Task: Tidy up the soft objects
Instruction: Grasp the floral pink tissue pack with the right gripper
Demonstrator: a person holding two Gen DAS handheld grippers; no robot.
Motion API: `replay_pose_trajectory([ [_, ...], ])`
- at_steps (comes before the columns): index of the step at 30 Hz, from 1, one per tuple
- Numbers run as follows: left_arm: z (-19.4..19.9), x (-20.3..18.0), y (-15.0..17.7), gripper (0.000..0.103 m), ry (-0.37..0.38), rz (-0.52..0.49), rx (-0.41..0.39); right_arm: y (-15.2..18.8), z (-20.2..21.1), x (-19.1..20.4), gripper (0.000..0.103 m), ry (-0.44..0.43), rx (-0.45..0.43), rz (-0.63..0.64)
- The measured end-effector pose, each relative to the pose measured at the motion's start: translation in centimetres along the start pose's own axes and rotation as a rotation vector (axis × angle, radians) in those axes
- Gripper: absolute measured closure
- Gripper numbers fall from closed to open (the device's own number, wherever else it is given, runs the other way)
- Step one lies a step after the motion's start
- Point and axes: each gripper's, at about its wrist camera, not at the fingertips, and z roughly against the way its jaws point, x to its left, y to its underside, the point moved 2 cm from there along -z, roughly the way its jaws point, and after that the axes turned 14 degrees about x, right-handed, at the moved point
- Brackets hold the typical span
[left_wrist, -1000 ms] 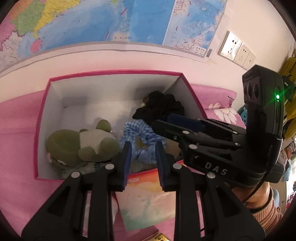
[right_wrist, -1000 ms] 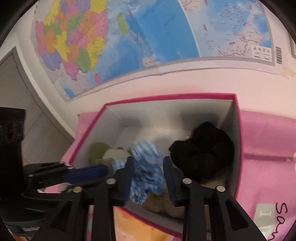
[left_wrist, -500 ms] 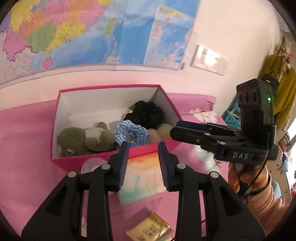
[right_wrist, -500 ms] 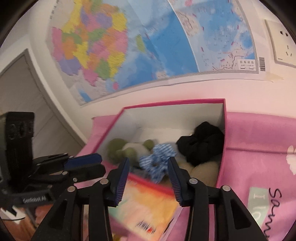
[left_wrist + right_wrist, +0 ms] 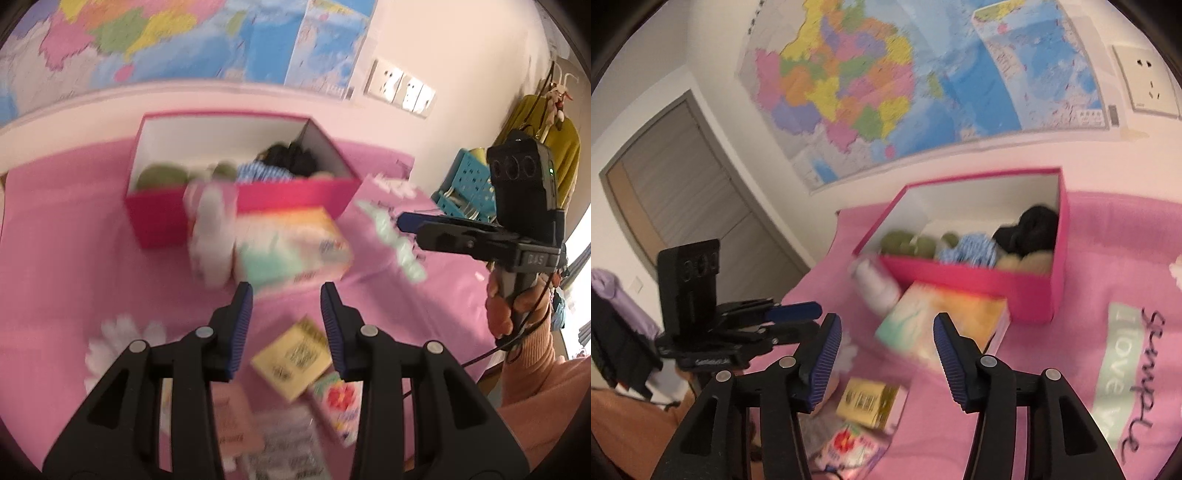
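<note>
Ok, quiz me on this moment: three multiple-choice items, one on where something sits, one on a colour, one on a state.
1. Where is the blue checked scrunchie?
A. inside the pink box
B. on the pink cloth
C. in the right gripper

2. What colour is the plush toy at the box's left end?
A. red
B. green
C. white

3. How do the right gripper's jaws stand?
A. shut on the scrunchie
B. shut on the toy
C. open, nothing between them

Answers: 1 A, it lies between the toy and a black scrunchie; 2 B, plainly green; 3 C, the jaws, just opening, stand apart and empty.
</note>
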Motion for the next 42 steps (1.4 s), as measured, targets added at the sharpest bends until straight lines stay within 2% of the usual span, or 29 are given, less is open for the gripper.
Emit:
replay_pose_trajectory([
  [7,-1.3,2.6,3.9,0.063,-0.013,0.094,0.069,4.2,-3.4,1.8,0.049,-0.072,0.13,0.015],
  [10,-1.9,2.5,5.3,0.064,0.016,0.108,0.089,5.5,-5.2,2.7,0.049,-0.093,0.184,0.016],
  [16,-3.6,-0.5,7.3,0.063,0.097,0.015,0.169,8.7,-7.4,3.0,0.049,-0.018,0.282,0.005],
  [18,-4.4,-1.7,8.1,0.063,0.109,-0.028,0.208,10.0,-7.4,2.8,0.049,-0.028,0.307,-0.017],
  [21,-5.4,-3.0,9.2,0.064,0.143,-0.07,0.266,10.6,-7.6,2.7,0.049,-0.04,0.313,-0.031],
  [24,-5.6,-3.9,9.8,0.063,0.191,-0.089,0.288,10.9,-7.9,2.2,0.049,-0.084,0.306,-0.067],
  [27,-5.9,-4.8,10.1,0.064,0.251,-0.111,0.304,10.6,-8.5,2.1,0.056,-0.132,0.295,-0.092],
  [28,-6.2,-5.1,10.1,0.064,0.258,-0.114,0.307,10.6,-8.5,2.1,0.059,-0.132,0.295,-0.092],
  [34,-7.9,-6.6,8.1,0.063,0.305,-0.122,0.298,9.6,-8.2,1.1,0.059,-0.088,0.257,-0.103],
  [36,-8.3,-7.5,7.5,0.063,0.285,-0.151,0.291,9.1,-7.9,0.4,0.059,-0.059,0.229,-0.127],
  [38,-8.4,-8.2,7.1,0.063,0.205,-0.194,0.274,8.7,-7.4,-0.7,0.059,-0.035,0.199,-0.157],
  [42,-7.3,-6.8,6.9,0.063,0.158,-0.182,0.24,9.1,-5.5,-2.1,0.059,0.017,0.155,-0.198],
])
